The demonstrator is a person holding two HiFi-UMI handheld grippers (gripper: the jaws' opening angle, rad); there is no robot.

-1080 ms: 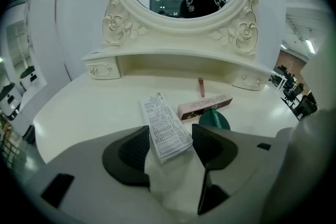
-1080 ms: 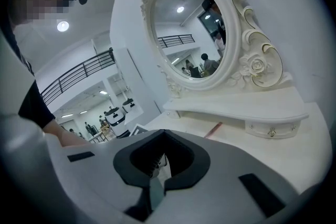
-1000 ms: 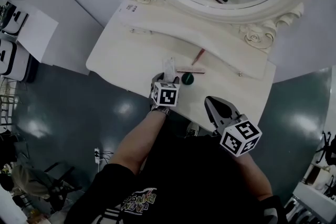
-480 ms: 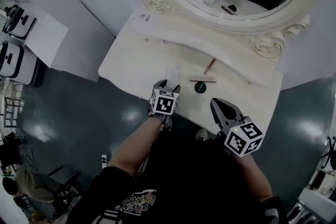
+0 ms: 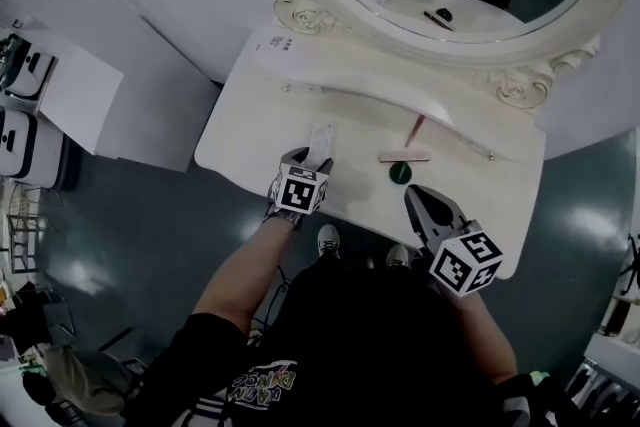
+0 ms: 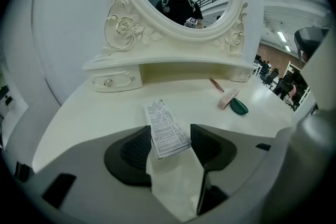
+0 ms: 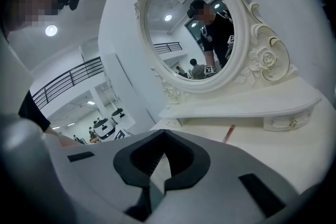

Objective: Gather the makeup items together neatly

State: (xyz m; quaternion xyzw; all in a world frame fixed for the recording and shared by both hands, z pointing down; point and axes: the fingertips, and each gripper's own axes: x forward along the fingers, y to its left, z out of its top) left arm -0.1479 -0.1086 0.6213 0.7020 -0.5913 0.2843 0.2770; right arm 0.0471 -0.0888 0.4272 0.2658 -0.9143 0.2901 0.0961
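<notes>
Makeup sachet [image 6: 165, 122] in downward-angled left tool's [image 6: 170, 132] wide, lately closing jaws; right tool [image 7: 163, 136] closed tight, empty, near level.

Tabletop [image 5: 255, 120] smooth, glossy cream — packet [image 6: 166, 128] matt printed paper.

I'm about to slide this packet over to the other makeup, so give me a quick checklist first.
1. Left tongs on the white packet: ok, they have just been closing a little and grip both edges.
2. Right tongs shut and empty: ok.
3. Pink bar, green item and red pencil close together: ok.
4. Nothing on the tabletop between packet and them: ok.
5. Packet lifted off the table: cannot tell.
</notes>
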